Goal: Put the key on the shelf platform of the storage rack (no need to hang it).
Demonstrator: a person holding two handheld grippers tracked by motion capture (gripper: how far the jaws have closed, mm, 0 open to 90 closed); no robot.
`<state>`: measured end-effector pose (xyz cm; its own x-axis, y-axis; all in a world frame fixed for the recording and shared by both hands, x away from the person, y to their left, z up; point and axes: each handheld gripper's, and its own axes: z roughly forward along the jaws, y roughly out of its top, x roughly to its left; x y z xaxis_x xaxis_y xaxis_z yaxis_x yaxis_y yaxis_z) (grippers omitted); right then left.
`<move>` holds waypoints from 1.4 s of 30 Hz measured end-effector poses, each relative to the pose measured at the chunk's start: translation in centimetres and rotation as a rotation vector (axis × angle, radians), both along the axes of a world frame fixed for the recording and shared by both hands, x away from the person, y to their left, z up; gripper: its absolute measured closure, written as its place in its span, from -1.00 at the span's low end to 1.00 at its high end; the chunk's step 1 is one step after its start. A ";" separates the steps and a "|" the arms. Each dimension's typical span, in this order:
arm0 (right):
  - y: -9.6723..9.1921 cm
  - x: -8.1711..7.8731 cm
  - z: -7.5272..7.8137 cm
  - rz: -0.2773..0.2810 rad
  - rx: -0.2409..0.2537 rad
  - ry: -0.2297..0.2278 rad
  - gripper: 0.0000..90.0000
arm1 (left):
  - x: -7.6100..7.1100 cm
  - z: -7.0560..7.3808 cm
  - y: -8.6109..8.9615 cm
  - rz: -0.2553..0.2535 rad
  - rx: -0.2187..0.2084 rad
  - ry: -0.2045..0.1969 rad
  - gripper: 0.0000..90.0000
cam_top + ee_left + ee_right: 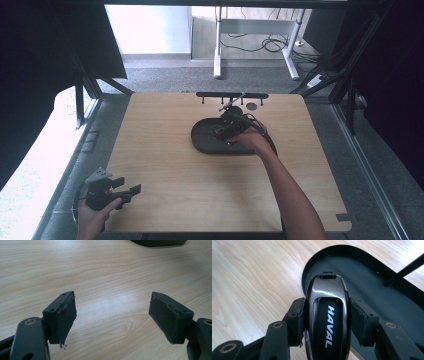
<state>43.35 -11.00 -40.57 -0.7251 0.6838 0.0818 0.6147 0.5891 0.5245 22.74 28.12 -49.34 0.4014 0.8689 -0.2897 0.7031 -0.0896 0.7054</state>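
Room: grey carpet, white desk legs and loose cables on the floor beyond the counter (165, 170), dark curtains at both sides.

Counter: pale wood grain, bare around the left claw.

Tray (205, 137): dark, oval, shallow-rimmed, directly under and ahead of the right claw; likely the drop-off or pick-up spot for the fob, hence the claw's place over its near end. Far rim cut off in the right gripper view (362, 252).

Rack (232, 95): black bar with short pegs, beyond the right claw at the counter's far edge; a thin rod slants from it toward the claw, purpose unclear.

Right claw (227, 131): clamped on the key fob's flanks, pads (298, 320) pressed to both sides, logo face kept upward and readable.

Left claw (131, 190): spread wide, nothing between the pads (66, 317), parked low at the near left corner, well apart from the tray, apparently idle.

Key fob (327, 315): glossy black, marked HAVAL, held above the tray's near end; lower end hidden by the frame edge, contact with the tray floor impossible to tell.
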 end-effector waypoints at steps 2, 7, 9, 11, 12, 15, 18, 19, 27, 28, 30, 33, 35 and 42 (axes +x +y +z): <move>-0.1 0.1 -0.1 -0.003 0.000 0.001 0.09 | 0.0 0.0 0.0 0.000 0.000 0.000 -0.51; -0.8 0.9 -0.5 -0.031 -0.007 0.008 0.09 | 0.0 0.0 0.1 0.000 0.002 -0.004 -0.51; -0.9 1.2 -0.7 -0.039 -0.010 0.009 0.09 | 0.0 0.0 0.1 0.000 0.002 -0.004 -0.51; -0.9 1.5 -1.2 -0.050 -0.017 0.011 0.09 | 0.0 0.0 0.1 0.000 0.002 -0.004 -0.51; -0.9 1.6 -1.4 -0.053 -0.026 0.011 0.09 | 0.0 0.0 0.1 0.000 0.002 -0.004 -0.51; -0.7 2.1 -2.1 -0.060 -0.036 0.014 0.09 | 0.0 0.0 0.1 0.003 0.000 -0.002 -0.51; -0.6 2.3 -2.5 -0.063 -0.039 0.016 0.09 | 0.0 0.0 0.2 0.002 -0.001 -0.002 -0.51; -0.4 2.6 -2.7 -0.062 -0.041 0.022 0.09 | 0.0 0.0 0.3 0.003 0.000 -0.002 -0.51; 0.1 3.9 -3.5 -0.062 -0.053 0.020 0.09 | 0.0 0.0 0.2 0.000 -0.001 0.001 -0.51; 0.1 3.9 -3.5 -0.062 -0.053 0.020 0.09 | 0.0 0.0 0.2 0.000 -0.001 0.001 -0.51; 0.2 4.2 -3.8 -0.061 -0.057 0.023 0.09 | 0.0 0.0 0.2 -0.001 -0.002 0.001 -0.51; 0.4 4.4 -4.2 -0.071 -0.068 0.023 0.09 | 0.0 0.0 0.3 0.001 -0.002 -0.002 -0.51; 0.4 4.6 -4.5 -0.070 -0.071 0.025 0.09 | -0.1 0.1 0.3 0.005 -0.004 -0.002 -0.51; 0.3 4.8 -5.6 -0.074 -0.077 0.017 0.09 | 0.0 0.0 0.3 -0.001 -0.002 0.003 -0.51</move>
<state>48.12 -10.68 -46.21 -0.6711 0.7404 0.0382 0.6665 0.5800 0.4685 22.73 28.38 -49.35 0.4014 0.8678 -0.2928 0.7048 -0.0885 0.7038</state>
